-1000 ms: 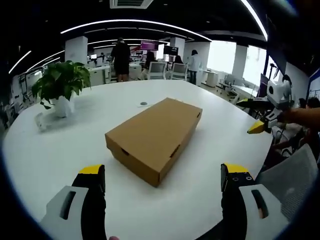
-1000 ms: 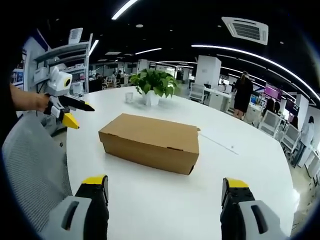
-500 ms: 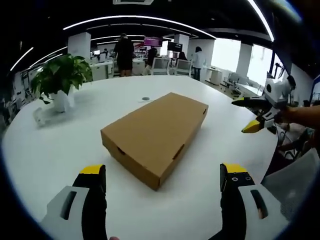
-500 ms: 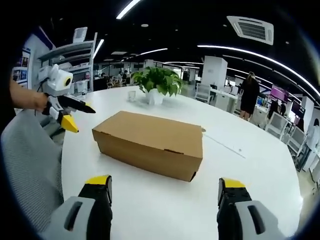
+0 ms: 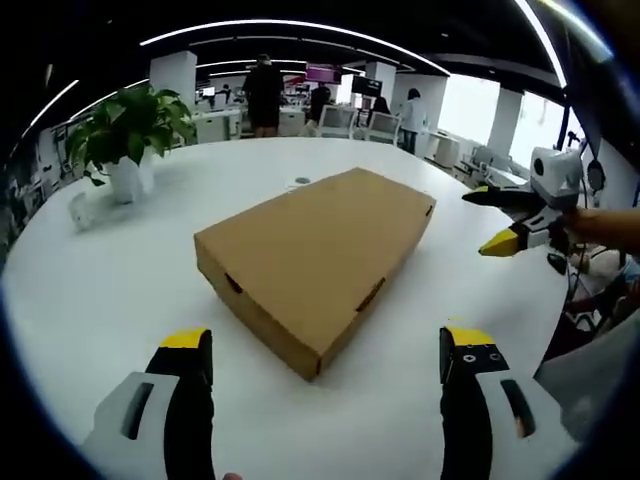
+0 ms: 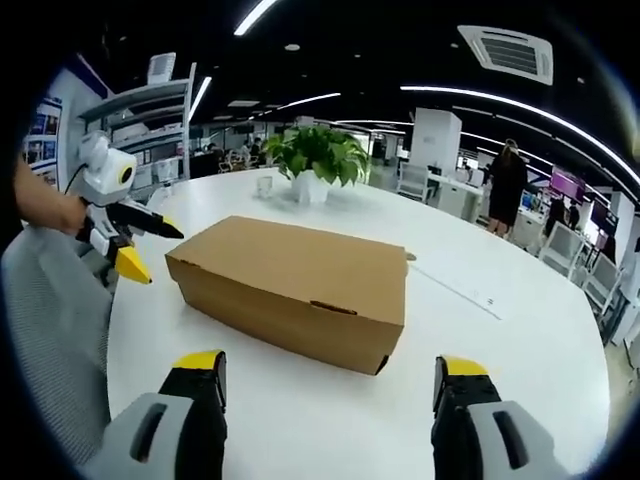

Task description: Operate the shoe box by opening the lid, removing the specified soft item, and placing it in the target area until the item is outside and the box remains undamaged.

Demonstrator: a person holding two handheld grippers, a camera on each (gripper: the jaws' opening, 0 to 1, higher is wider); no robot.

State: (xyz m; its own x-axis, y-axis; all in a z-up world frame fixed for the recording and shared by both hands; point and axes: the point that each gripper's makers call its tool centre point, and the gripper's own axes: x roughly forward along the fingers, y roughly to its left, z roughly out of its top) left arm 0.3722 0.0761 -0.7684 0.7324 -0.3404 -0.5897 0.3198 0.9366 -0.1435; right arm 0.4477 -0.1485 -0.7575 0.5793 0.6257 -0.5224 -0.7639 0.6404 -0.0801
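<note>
A closed brown cardboard shoe box (image 5: 318,262) lies near the middle of a large round white tabletop (image 5: 90,290), its lid down and flush, with small slots visible along the side walls. In the right gripper view the same shoe box (image 6: 290,287) sits with a long side toward the camera.

The left tongs (image 5: 325,372) rise from the bottom of the left gripper view with yellow-tipped jaws spread wide, holding nothing, short of the box's near corner. The right tongs (image 6: 330,385) stand likewise wide apart and empty in the right gripper view, just short of the box's long side. Each pair also appears in the other's view: the right tongs (image 5: 500,218) at the far right of the left gripper view, held by a hand above the tabletop edge, jaws parted, and the left tongs (image 6: 140,245) at the left of the right gripper view, also parted and clear of the box.

A potted green plant (image 5: 125,135) in a white pot stands on the tabletop well apart from the box; a small clear cup (image 6: 263,186) sits near it. A grey mesh chair back (image 6: 55,340) is beside the tabletop. Beyond is an open office with a dark ceiling, curved strip lights (image 5: 290,28), a ceiling vent (image 6: 505,52), white pillars, desks and a standing person (image 5: 264,95).
</note>
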